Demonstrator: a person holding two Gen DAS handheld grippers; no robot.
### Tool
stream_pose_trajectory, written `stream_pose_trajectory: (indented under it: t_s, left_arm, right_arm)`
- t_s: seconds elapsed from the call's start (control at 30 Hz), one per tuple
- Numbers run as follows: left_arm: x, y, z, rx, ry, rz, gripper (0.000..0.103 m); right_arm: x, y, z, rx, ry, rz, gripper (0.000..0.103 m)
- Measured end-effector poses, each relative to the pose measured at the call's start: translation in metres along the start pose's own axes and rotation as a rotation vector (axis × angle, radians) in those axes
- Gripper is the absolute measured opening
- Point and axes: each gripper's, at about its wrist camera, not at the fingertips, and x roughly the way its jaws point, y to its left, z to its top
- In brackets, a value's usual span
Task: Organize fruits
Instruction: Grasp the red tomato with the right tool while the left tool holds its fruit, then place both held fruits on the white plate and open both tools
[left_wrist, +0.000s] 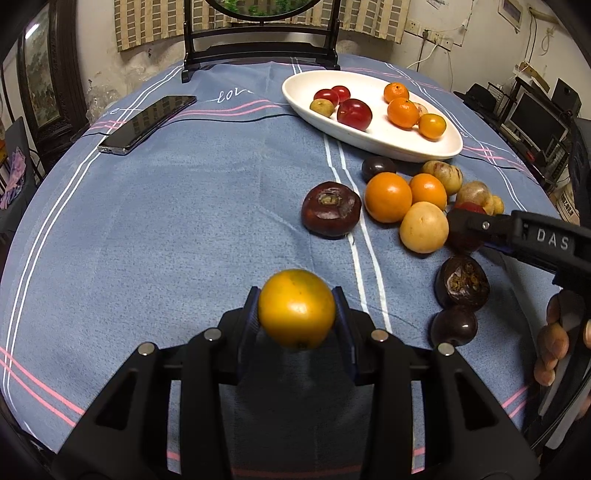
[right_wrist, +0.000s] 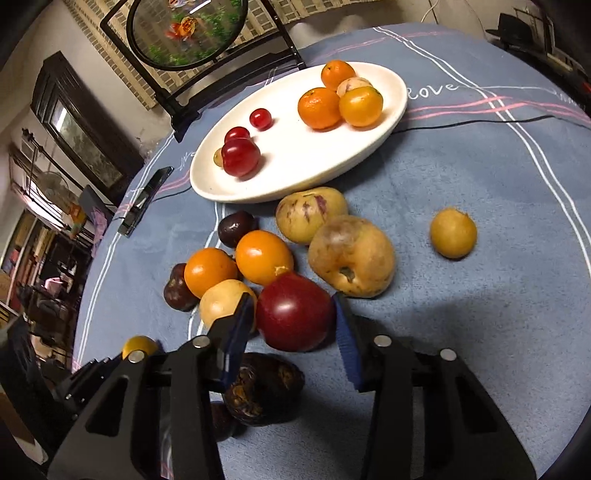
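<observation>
My left gripper (left_wrist: 296, 314) is shut on a yellow-orange fruit (left_wrist: 296, 308) and holds it above the blue cloth. A white oval plate (left_wrist: 391, 142) at the back right holds red fruits on its left and orange fruits on its right. My right gripper (right_wrist: 295, 314) has its jaws on both sides of a dark red fruit (right_wrist: 294, 312) in the loose pile; the pads look close to it, contact is unclear. The plate also shows in the right wrist view (right_wrist: 306, 173). The right gripper also shows at the right edge of the left wrist view (left_wrist: 472, 225).
Loose fruits lie in front of the plate: oranges (left_wrist: 388, 197), a yellow fruit (left_wrist: 423, 227), dark purple fruits (left_wrist: 331, 208), a speckled yellow fruit (right_wrist: 312, 214), a brownish one (right_wrist: 351, 256), and a lone yellow one (right_wrist: 453, 232). A phone (left_wrist: 147, 123) lies back left. A black stand (left_wrist: 258, 55) is behind.
</observation>
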Motion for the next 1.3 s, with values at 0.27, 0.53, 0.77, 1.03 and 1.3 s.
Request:
stream_pose_trajectory:
  t_s: [0.27, 0.53, 0.77, 1.03, 1.3]
  left_arm:
    - [-0.002, -0.001, 0.000, 0.003, -0.006, -0.006, 0.039]
    - [-0.015, -0.012, 0.007, 0.041, -0.046, -0.006, 0.039]
    - [-0.022, -0.025, 0.019, 0.073, -0.075, -0.006, 0.039]
    - [-0.026, -0.035, 0.053, 0.098, -0.118, -0.006, 0.039]
    - [-0.012, -0.050, 0.114, 0.120, -0.159, -0.004, 0.039]
  right_arm:
    - [-0.022, -0.004, -0.008, -0.057, -0.043, -0.006, 0.040]
    - [-0.062, -0.001, -0.008, -0.159, -0.176, -0.075, 0.040]
    - [-0.078, 0.001, 0.003, -0.254, -0.292, -0.194, 0.040]
    - [-0.081, 0.004, 0.025, -0.351, -0.351, -0.260, 0.040]
    - [-0.068, 0.014, 0.059, -0.465, -0.359, -0.297, 0.040]
